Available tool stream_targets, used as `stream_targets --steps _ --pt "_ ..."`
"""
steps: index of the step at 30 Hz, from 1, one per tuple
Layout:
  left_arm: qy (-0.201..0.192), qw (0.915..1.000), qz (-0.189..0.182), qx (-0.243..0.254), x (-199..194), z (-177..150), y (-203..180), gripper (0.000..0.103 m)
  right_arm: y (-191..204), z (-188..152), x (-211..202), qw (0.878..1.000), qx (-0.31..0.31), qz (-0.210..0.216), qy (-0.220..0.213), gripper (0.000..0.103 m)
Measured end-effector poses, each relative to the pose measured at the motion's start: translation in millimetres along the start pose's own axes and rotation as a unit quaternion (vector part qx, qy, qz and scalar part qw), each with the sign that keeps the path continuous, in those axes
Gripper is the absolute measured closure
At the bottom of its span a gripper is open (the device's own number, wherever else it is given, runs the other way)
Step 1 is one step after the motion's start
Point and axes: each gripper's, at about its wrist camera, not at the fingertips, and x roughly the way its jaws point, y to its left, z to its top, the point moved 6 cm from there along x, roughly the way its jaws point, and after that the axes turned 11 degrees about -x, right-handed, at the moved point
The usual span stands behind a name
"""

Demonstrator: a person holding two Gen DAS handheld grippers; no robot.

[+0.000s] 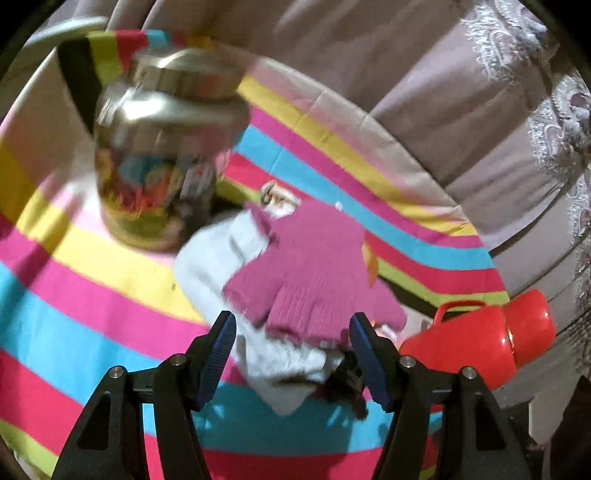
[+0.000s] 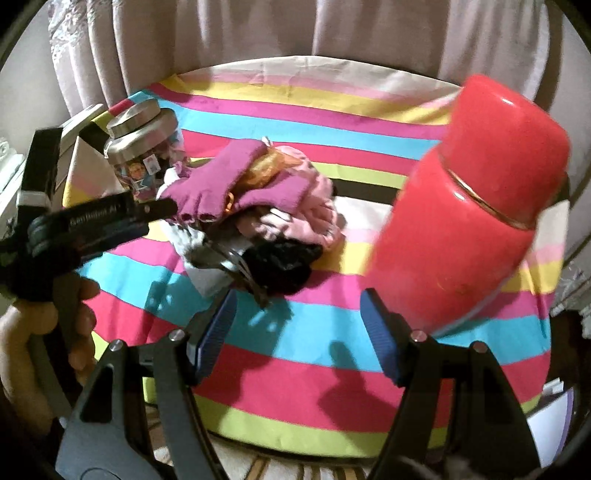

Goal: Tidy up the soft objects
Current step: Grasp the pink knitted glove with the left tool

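Note:
A pile of soft things lies on the striped cloth: a magenta knit glove on top, a white knit piece under it, pink fabric and a black knit item. The glove also shows in the right wrist view. My left gripper is open, its jaws on either side of the glove's finger end, just short of the pile. My right gripper is open and empty above the cloth, in front of the pile.
A glass jar with a metal lid stands left of the pile, seen also in the right wrist view. A red thermos flask stands at the right, close to my right gripper's right finger. Curtains hang behind the table.

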Motion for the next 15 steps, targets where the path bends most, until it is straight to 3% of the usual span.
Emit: stream_targets --steps 7,13,14,15 --pt "0.005 0.9968 0.049 0.062 34.4 31.9 -26.3 0.038 12.7 2.6 16.3 1.0 -0.018 0.01 0.009 0.031" --pt "0.046 0.9854 0.081 0.143 85.2 42.3 -40.8 0.04 7.8 2.3 18.9 1.0 -0.009 0.008 0.011 0.031" --pt "0.056 0.9833 0.084 0.152 91.5 40.3 -41.5 0.052 6.0 2.7 19.7 1.0 -0.005 0.008 0.012 0.031" --pt "0.06 0.9816 0.085 0.16 94.3 38.6 -42.2 0.07 4.9 2.7 20.0 1.0 -0.003 0.008 0.013 0.031"
